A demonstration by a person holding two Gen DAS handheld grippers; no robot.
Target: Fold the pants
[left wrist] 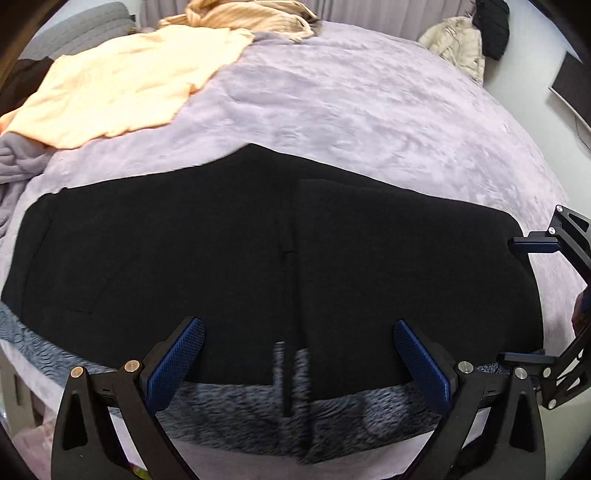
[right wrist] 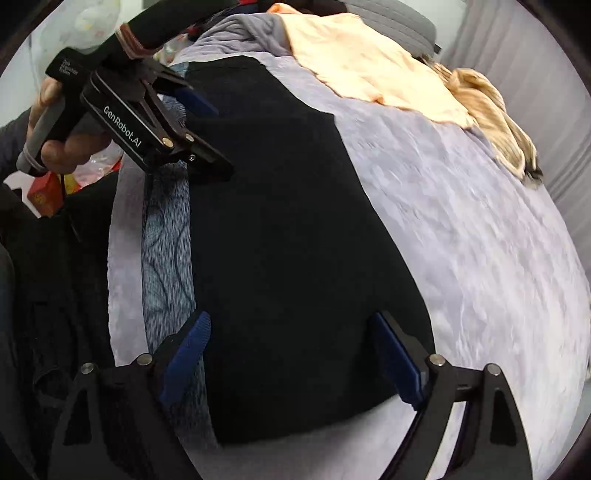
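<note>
The black pants [left wrist: 221, 240] lie flat and folded across the lilac blanket [left wrist: 351, 110], with one layer's edge showing near the middle. A dark cord [left wrist: 287, 376] hangs from their near edge. My left gripper [left wrist: 298, 328] stands open over that edge, with nothing between its blue pads [left wrist: 177, 362]. At the pants' right end my right gripper [left wrist: 524, 299] is open too. In the right wrist view the pants [right wrist: 288, 221] run away from the right gripper [right wrist: 291, 321], whose jaws stand wide above the near end. The left gripper [right wrist: 214, 133] hovers at the far left side.
A peach garment [left wrist: 122, 85], a tan knit [left wrist: 251, 14] and a beige jacket [left wrist: 458, 40] lie at the far side of the bed. A grey patterned throw [left wrist: 240, 417] lines the near edge. A hand [right wrist: 55, 147] holds the left gripper's handle, with floor clutter [right wrist: 48, 192] below it.
</note>
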